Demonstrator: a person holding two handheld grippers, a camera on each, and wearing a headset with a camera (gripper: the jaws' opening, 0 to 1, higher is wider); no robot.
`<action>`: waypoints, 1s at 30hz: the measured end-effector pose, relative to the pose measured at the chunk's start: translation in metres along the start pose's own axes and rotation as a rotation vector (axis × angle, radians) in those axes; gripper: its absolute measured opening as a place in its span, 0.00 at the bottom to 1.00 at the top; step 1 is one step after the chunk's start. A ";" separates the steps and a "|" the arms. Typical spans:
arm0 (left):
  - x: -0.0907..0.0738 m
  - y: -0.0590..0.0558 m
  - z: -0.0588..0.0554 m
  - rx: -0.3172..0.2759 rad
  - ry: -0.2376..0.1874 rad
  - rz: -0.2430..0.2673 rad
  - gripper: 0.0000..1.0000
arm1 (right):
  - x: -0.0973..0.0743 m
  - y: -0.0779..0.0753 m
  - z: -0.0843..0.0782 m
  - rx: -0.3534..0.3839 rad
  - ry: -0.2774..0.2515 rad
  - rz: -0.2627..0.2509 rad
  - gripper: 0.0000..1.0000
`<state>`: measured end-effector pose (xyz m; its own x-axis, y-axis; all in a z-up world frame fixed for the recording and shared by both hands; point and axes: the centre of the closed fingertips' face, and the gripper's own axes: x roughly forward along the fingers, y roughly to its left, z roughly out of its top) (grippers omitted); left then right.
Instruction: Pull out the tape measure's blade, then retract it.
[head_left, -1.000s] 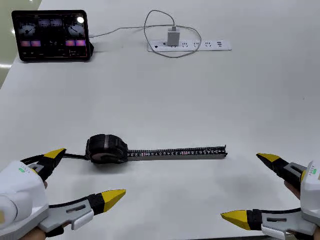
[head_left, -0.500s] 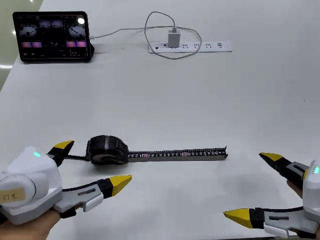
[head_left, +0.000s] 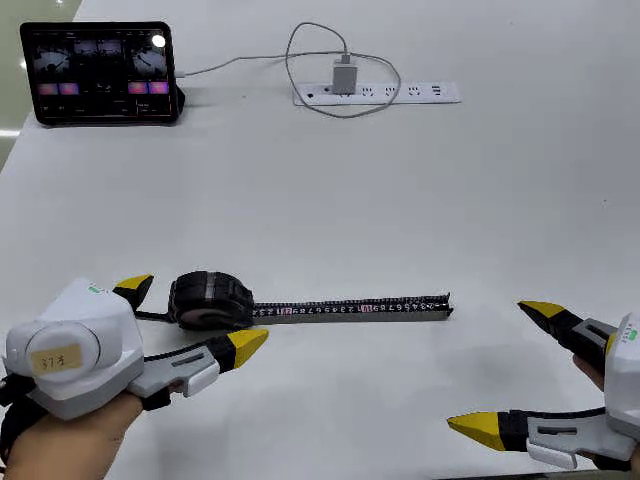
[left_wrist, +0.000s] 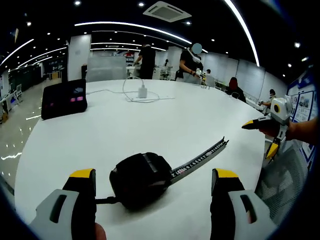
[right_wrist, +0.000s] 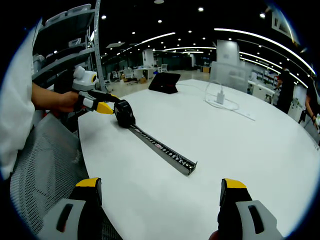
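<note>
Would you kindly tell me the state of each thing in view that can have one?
tape measure: resting on the table
blade: pulled out, lying flat
left tongs: open, jaws either side of the tape measure
right tongs: open, apart from the blade's end
tablet: screen lit
charger: plugged into the power strip

Rounded matte black tape measure case (head_left: 210, 300). Its blade (head_left: 350, 308) is dark, with a row of white numerals and a few red marks.
Left gripper (head_left: 192, 313): white body, grey jaw arms, black fingers, yellow tips. Right gripper (head_left: 505, 368): same scheme.
Plain white tabletop (head_left: 400, 200), unpatterned.
Far left: black-framed tablet (head_left: 103, 72), dark screen with pink and purple tiles.
Far: white power strip (head_left: 400, 92), white charger block (head_left: 345, 75).
</note>
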<state>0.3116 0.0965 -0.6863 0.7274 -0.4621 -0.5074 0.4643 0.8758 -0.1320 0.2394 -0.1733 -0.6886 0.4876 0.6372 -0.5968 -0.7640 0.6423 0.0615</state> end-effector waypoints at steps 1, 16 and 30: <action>0.001 0.000 0.000 -0.010 -0.001 0.004 0.93 | 0.000 -0.001 0.001 0.001 -0.002 -0.001 0.98; 0.009 -0.003 -0.004 -0.142 -0.021 0.018 0.92 | 0.000 -0.004 0.001 0.000 -0.003 -0.009 0.97; 0.013 -0.008 -0.005 -0.178 -0.033 0.022 0.91 | 0.000 -0.008 0.004 -0.001 -0.008 -0.013 0.95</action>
<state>0.3147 0.0838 -0.6962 0.7541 -0.4442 -0.4837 0.3533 0.8953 -0.2715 0.2470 -0.1764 -0.6860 0.5005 0.6323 -0.5914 -0.7581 0.6499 0.0533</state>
